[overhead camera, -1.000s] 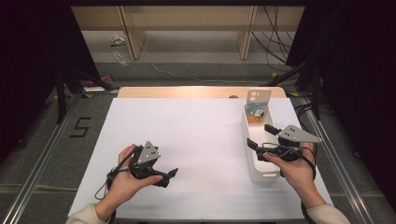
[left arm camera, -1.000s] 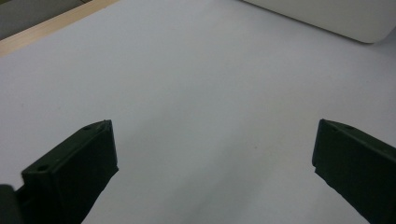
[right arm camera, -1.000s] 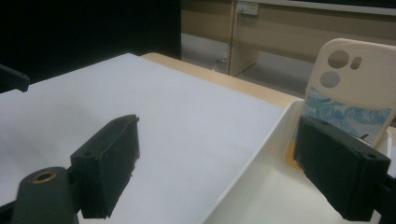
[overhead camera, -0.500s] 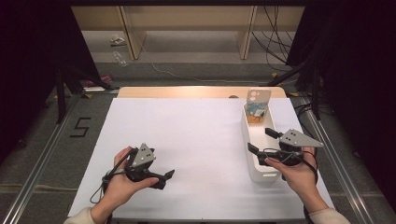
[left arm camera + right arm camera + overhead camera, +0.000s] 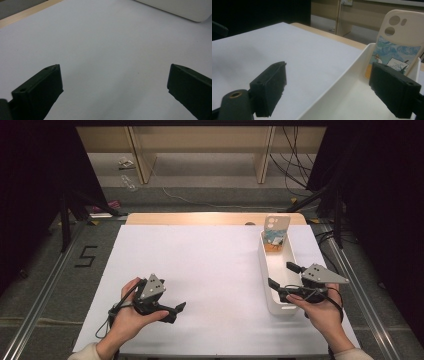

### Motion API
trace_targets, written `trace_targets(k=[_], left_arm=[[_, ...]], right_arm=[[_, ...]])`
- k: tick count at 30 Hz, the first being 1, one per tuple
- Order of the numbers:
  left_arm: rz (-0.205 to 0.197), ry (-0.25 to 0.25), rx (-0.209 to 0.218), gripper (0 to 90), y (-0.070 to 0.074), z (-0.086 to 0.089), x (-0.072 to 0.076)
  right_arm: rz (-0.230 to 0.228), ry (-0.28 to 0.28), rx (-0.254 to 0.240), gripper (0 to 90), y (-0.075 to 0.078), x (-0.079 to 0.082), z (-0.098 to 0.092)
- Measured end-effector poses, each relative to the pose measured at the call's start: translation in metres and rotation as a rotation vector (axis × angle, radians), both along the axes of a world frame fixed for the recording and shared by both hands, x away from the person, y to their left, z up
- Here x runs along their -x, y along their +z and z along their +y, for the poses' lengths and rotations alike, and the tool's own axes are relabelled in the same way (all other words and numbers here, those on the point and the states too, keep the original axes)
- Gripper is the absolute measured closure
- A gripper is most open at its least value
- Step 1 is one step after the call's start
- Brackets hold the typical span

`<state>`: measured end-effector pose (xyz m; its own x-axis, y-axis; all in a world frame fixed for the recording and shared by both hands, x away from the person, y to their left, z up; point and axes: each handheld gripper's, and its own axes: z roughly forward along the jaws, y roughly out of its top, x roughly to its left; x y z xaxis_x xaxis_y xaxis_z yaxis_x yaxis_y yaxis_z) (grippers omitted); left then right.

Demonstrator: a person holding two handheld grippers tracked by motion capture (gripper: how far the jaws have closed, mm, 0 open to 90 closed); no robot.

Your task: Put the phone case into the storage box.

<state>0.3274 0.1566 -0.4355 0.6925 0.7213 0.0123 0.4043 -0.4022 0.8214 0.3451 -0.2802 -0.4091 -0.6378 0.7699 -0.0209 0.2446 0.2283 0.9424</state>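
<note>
Fingers of the right gripper [image 5: 284, 277] stand wide and empty, straddling the tray's [image 5: 267, 270] left wall; phone case [image 5: 275, 233] leans at twelve o'clock — probably reach straight, close gently. Left gripper [image 5: 175, 311] idles open.

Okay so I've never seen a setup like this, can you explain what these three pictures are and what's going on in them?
A person sits at a white table holding a hand-held two-jaw gripper in each hand. One picture looks down from above. The other two come from cameras riding on the grippers, looking along their black jaws. The left gripper rests low over bare table, jaws open and empty. The right gripper has its open jaws either side of one wall of a white tray, gripping nothing. A phone case with a cartoon picture leans upright at the tray's far end.
</note>
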Motion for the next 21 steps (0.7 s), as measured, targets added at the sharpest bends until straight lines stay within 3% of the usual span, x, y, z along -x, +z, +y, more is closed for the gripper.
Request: trace_targets(k=[21], left_arm=[[0.003, -0.004, -0.005, 0.0, -0.0007, 0.0003, -0.0009]], right_arm=[[0.002, -0.007, -0.02, 15.0, -0.0058, 0.0071, -0.0059]])
